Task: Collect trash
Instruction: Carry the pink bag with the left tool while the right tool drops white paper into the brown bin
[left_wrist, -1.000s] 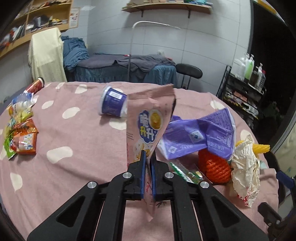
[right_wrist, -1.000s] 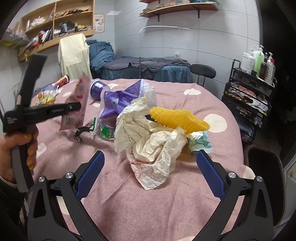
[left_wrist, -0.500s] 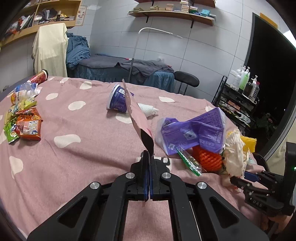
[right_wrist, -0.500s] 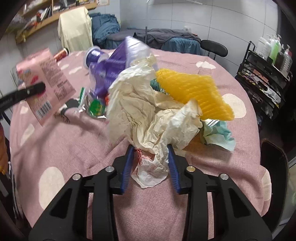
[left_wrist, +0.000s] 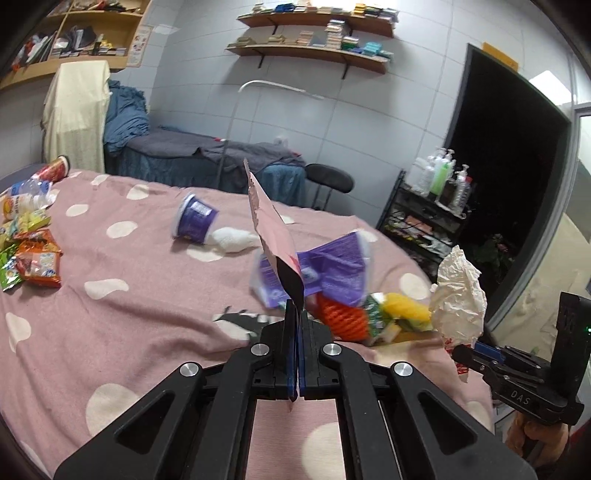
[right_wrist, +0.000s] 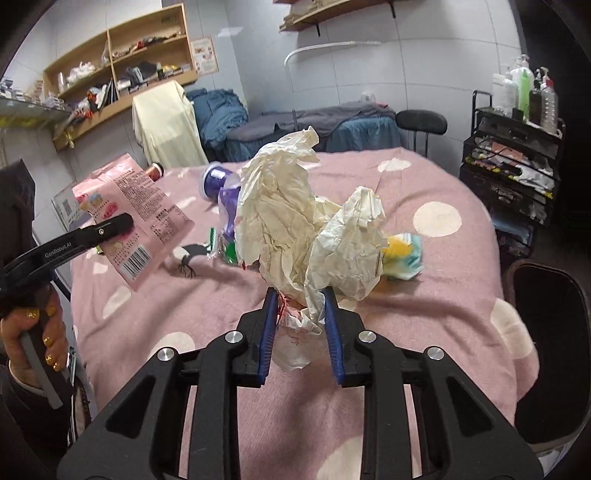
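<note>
We note L tool (left_wrist: 297, 354) clamped tight on pink snack pouch (left_wrist: 273, 229), edge-on, raised off the bench (left_wrist: 122, 317); barcode side shows in R view. R tool (right_wrist: 301, 328) closing on crumpled cream paper wrapper (right_wrist: 306, 236), pads pressing its base, red print there. Remaining trash pile at 12 o'clock is blurred; purple bag (left_wrist: 332, 266) partly hidden behind pouch.
</note>
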